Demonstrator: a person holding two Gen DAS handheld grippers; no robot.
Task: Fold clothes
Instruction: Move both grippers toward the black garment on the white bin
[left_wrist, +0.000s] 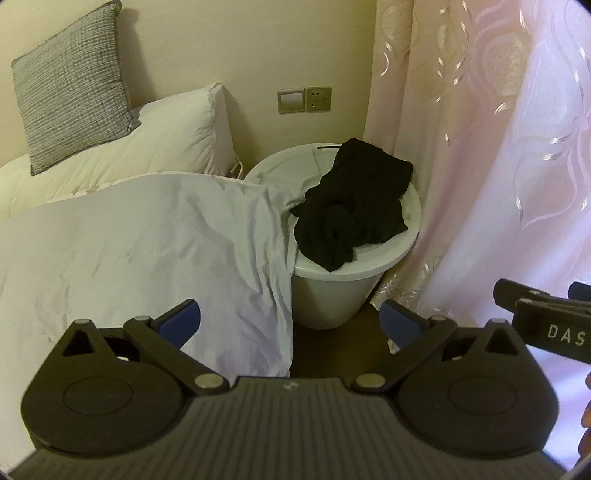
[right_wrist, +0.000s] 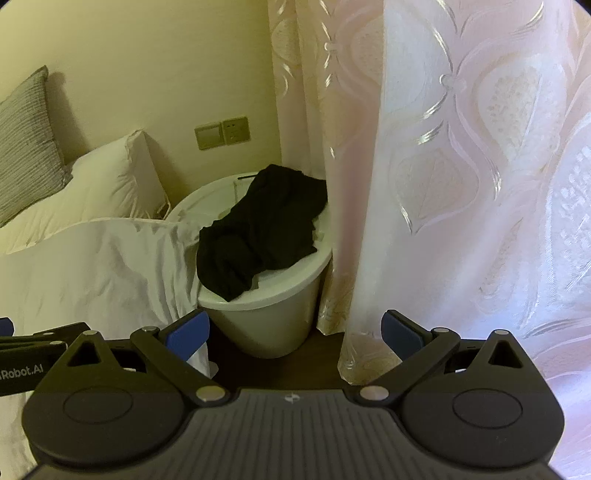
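Black garment (left_wrist: 352, 206): one item, crumpled, unfolded.

Left wrist view. Garment heaped on the lid of a white round bin (left_wrist: 332, 299), at about 1 o'clock from the left gripper (left_wrist: 291, 321), well apart from it. Left gripper: jaws spread wide, nothing between them, blue pads (left_wrist: 181, 321) showing. White duvet (left_wrist: 147, 240) from 9 to 11 o'clock, its corner draped against the bin's near side. White pillow (left_wrist: 173, 136) and grey cushion (left_wrist: 72, 85) at 10 to 11 o'clock. Wall switch and socket (left_wrist: 304, 99) at 12 o'clock. Patterned pink curtain (left_wrist: 498, 147) from 1 to 3 o'clock. Right gripper's body enters at 3 o'clock; its jaws are not visible from here.

Right wrist view. Garment (right_wrist: 258, 229) on the same bin (right_wrist: 273, 317), at about 11 o'clock from the right gripper (right_wrist: 295, 332), well apart. Right gripper: jaws wide, empty. Curtain (right_wrist: 461, 184) fills 12 to 3 o'clock; duvet (right_wrist: 103, 266) at 9 to 10 o'clock.

Progress, as judged: nothing folded. Garment not yet grasped; remaining are pick-up, spreading on a flat surface (probably the bed) and all folds.
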